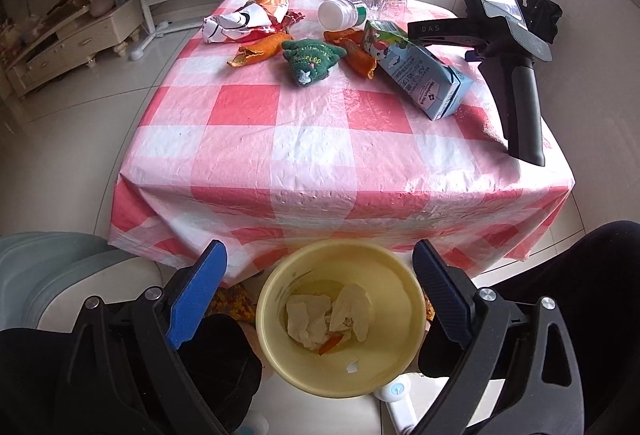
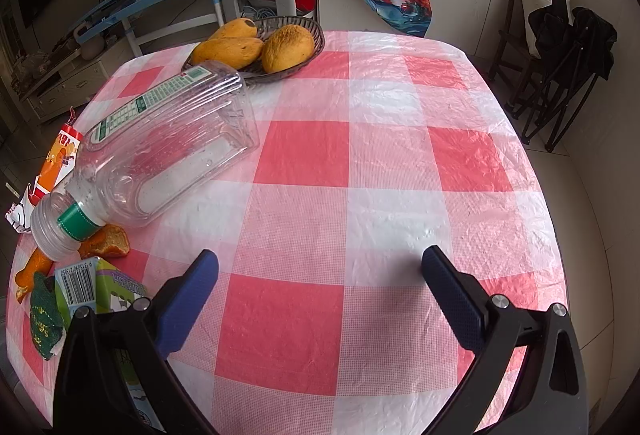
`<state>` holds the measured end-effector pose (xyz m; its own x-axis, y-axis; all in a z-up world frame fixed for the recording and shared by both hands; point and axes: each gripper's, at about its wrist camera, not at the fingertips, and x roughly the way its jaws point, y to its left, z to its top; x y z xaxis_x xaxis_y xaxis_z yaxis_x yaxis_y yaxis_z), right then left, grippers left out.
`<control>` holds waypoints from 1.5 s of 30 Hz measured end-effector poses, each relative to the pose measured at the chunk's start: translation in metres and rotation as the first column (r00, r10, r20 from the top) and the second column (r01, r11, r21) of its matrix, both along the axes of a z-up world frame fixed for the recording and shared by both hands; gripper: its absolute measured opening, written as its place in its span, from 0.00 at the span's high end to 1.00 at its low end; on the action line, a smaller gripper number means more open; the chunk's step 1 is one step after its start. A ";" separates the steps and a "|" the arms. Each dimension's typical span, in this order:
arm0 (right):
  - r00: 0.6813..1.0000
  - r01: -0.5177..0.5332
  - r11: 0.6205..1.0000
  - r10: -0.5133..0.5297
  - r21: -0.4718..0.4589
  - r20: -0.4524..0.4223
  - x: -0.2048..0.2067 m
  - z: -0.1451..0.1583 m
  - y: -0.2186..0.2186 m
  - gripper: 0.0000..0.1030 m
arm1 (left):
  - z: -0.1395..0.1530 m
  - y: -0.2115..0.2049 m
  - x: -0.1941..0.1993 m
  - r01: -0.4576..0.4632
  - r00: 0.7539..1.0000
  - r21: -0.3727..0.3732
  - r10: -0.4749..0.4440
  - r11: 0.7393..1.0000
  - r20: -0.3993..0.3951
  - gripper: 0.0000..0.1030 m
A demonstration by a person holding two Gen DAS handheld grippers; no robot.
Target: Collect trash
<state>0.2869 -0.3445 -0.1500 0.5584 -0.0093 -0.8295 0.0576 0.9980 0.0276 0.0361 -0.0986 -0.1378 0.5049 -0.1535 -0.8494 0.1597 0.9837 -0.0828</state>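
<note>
My left gripper (image 1: 320, 255) is open and empty, held above a yellow bin (image 1: 340, 315) on the floor in front of the table; crumpled tissues (image 1: 324, 315) and a bit of orange peel lie inside it. On the checked tablecloth (image 1: 320, 139) lie a snack wrapper (image 1: 248, 19), orange peels (image 1: 260, 51), a green knitted toy (image 1: 312, 59), an empty plastic bottle (image 1: 348, 11) and a blue carton (image 1: 416, 67). My right gripper (image 2: 320, 267) is open and empty, resting on the table to the right of the bottle (image 2: 160, 147), the peel (image 2: 106, 241) and the carton (image 2: 92, 287).
A basket (image 2: 296, 27) with mangoes (image 2: 288, 47) stands at the table's far side. A grey chair (image 1: 56, 275) stands left of the bin. A folded black chair (image 2: 568, 51) stands by the right wall. A desk and shelves stand at the back left.
</note>
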 end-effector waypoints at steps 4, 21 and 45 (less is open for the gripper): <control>1.000 0.000 1.000 0.000 0.000 0.000 0.000 0.000 0.000 0.05 | -0.002 0.003 0.003 -0.014 1.000 -0.026 0.013 1.000 -0.015 0.12; 1.000 0.000 1.000 0.000 0.000 0.000 0.000 0.000 0.000 0.05 | -0.004 0.001 0.002 -0.015 0.999 -0.055 0.013 0.998 -0.032 0.12; 1.000 0.000 1.000 0.000 0.000 0.000 0.001 0.000 0.001 0.05 | 0.007 0.008 0.000 -0.029 0.999 -0.037 0.030 0.999 0.021 0.12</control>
